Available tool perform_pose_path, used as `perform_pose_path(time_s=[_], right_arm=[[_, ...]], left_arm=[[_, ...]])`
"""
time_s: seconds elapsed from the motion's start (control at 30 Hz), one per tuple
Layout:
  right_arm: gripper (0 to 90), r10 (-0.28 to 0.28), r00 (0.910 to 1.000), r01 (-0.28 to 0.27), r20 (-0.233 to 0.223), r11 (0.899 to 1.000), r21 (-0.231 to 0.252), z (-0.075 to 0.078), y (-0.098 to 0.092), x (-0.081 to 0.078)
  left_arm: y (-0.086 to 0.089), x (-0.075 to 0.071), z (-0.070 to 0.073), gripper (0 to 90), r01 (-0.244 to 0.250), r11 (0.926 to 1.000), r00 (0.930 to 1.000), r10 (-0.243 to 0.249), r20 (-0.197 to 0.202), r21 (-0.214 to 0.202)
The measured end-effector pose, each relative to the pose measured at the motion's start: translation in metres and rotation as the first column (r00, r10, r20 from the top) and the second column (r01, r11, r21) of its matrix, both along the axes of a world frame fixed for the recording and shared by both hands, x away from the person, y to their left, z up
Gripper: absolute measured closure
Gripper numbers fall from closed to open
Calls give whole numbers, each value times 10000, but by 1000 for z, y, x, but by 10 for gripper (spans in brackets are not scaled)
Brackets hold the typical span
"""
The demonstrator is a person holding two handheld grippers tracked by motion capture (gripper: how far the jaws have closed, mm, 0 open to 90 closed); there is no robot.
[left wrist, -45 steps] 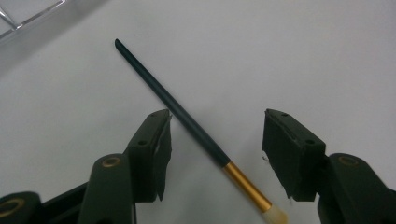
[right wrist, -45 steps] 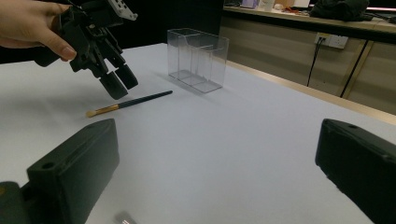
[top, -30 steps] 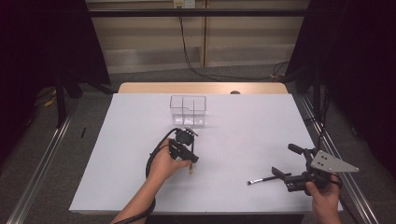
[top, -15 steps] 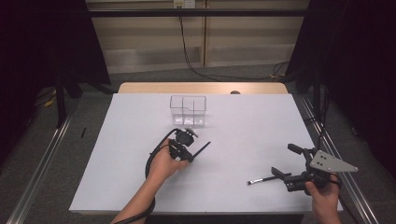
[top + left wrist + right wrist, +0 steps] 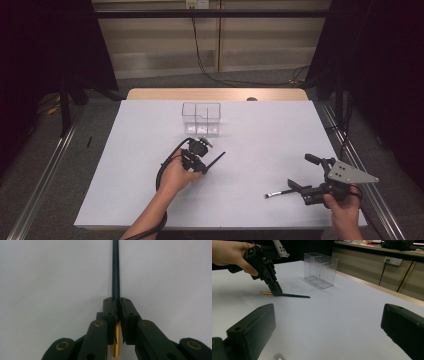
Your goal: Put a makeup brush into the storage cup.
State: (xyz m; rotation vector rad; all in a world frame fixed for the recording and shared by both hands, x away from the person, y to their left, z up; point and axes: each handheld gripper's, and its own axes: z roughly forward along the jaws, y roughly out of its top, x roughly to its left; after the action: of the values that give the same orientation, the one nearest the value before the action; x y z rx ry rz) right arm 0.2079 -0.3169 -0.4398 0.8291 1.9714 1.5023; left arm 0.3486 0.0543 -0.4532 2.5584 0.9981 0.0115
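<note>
The left gripper [image 5: 204, 167], centre frame, has just clamped a dark gold-tipped brush [image 5: 216, 160]; the right gripper [image 5: 301, 174], lower right, stands apart.

Matt white sheet covers table [image 5: 125, 165]; near it, clear glossy plastic organiser [image 5: 201, 119], matt black brush handle [image 5: 216, 159], shiny gold ferrule [image 5: 116, 340].

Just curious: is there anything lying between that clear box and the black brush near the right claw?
Nothing; in the high view, only bare white table separates the clear box and brush.
</note>
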Motion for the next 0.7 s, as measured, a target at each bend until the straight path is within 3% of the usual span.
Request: perform_pose_path(time_s=[0.2, 0.3, 0.7], right_arm=[[0, 26, 10000, -26, -28, 10000, -11, -1, 0, 3], [0, 31, 10000, -31, -43, 10000, 34, -1, 1, 3], [0, 36, 10000, -36, -61, 10000, -1, -1, -1, 2]], left_arm=[[-3, -3, 1, 839, 170, 9994, 9994, -179, 292, 310], [-2, -3, 1, 839, 176, 9996, 9993, -182, 322, 201], [-3, -1, 4, 839, 458, 9989, 9989, -458, 55, 93]])
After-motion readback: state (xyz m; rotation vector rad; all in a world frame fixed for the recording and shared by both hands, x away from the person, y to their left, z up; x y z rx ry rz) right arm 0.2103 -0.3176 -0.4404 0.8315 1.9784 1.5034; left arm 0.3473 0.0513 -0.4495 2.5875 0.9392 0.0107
